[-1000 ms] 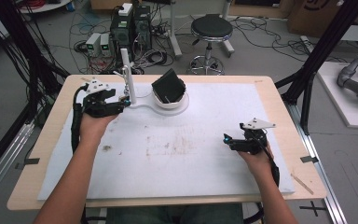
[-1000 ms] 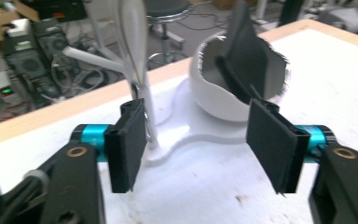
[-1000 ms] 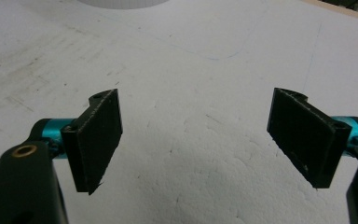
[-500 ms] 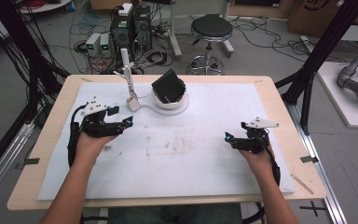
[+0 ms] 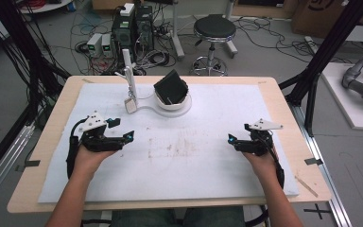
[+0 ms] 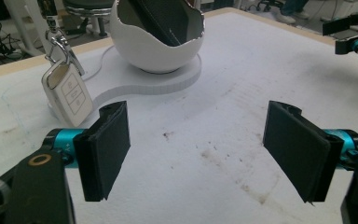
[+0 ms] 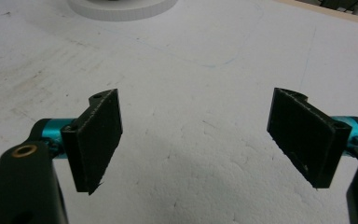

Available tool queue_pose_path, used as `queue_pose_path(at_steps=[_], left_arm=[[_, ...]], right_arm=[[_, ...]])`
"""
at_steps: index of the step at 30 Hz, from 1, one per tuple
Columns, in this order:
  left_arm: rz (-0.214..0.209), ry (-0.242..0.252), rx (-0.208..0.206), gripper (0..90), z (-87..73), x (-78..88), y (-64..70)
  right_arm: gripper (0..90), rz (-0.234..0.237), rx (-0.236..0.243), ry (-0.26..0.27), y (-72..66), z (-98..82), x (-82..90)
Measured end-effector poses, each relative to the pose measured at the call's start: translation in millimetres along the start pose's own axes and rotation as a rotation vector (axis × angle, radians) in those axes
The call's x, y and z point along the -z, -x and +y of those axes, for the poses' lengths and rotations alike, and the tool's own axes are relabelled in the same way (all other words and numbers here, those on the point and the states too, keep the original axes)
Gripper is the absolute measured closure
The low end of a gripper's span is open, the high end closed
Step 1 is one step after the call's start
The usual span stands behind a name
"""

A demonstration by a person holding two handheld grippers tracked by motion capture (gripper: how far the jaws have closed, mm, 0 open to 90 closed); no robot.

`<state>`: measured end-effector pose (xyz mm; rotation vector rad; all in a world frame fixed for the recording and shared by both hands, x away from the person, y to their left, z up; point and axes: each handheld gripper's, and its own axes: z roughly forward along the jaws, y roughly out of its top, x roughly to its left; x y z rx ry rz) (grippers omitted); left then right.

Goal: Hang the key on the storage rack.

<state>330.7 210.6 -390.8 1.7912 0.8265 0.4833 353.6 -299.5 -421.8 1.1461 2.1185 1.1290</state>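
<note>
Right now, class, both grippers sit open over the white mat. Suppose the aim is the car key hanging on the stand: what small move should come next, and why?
Probably ease the left gripper forward toward the car key. Its jaws stand wide open and empty, and the key hangs ahead of its left jaw, beside the white bowl. The right gripper is farther off.

Setting: a robotics lab or test bench, where you sit at a wooden table covered by a white foam sheet marked with scuffs. Evidence around you: black frame struts rising at both sides; loose cables across a grey floor; computer towers and small grey boxes set on the floor behind the table; a round black stool; a grey robot arm lying on a white platform at your right; cardboard boxes at the back
</note>
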Motion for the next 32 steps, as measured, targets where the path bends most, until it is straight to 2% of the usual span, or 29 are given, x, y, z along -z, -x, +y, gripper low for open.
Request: queue_pose_path(at_steps=[8, 20, 32], left_arm=[[-0.012, -0.001, 0.000, 22.7, -4.2, 3.0, -3.0], [-0.002, 0.001, 0.014, 22.7, -7.4, 4.6, -6.0], [-0.004, -0.019, 0.014, 22.7, -10.2, 2.6, -8.1]], right_arm=[[18.2, -0.007, 0.007, -0.007, -0.3, 0.1, -0.7], [18.2, -0.007, 0.013, -0.006, 0.1, 0.0, -2.4], [18.2, -0.006, 0.008, -0.008, -0.8, 0.1, -2.2]])
